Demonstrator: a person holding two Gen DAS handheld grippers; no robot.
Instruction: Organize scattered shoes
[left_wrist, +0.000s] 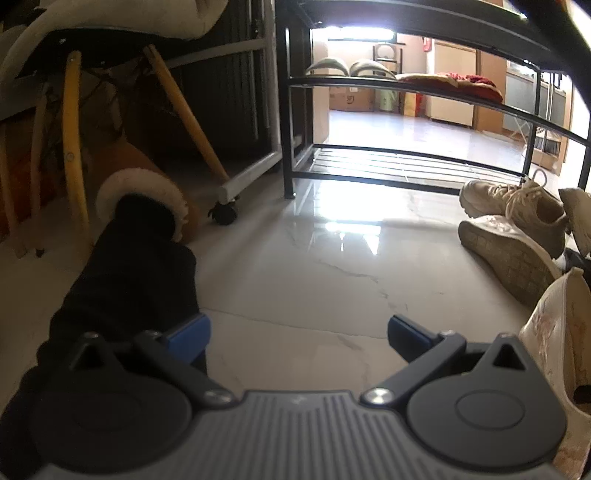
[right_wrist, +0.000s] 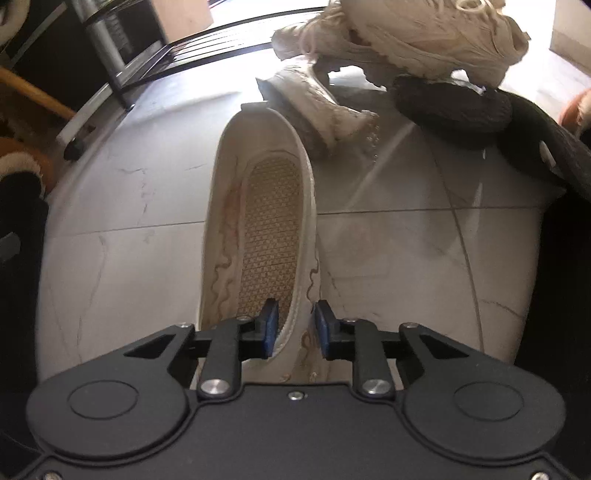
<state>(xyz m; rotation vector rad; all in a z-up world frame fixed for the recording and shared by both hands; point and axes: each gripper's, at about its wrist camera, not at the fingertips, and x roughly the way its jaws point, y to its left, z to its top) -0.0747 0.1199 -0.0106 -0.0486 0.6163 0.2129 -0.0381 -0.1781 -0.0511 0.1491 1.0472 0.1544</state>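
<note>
My right gripper (right_wrist: 293, 325) is shut on the side wall of a white slip-on shoe (right_wrist: 258, 221) with a woven insole, held above the floor; the shoe also shows in the left wrist view (left_wrist: 554, 332) at the right edge. My left gripper (left_wrist: 297, 338) is open and empty, low over the white floor. Beige lace-up sneakers (left_wrist: 513, 203) and an overturned white shoe (left_wrist: 509, 254) lie scattered at the right. In the right wrist view a beige sneaker (right_wrist: 424, 33), a white shoe (right_wrist: 317, 103) and black shoes (right_wrist: 454, 110) are piled ahead.
A black metal shoe rack (left_wrist: 406, 166) stands ahead of the left gripper. A person's black-trousered leg in a brown fur-lined boot (left_wrist: 147, 199) is at left. A chair with yellow legs (left_wrist: 74, 140) and a wheeled white frame (left_wrist: 243, 181) stand behind it.
</note>
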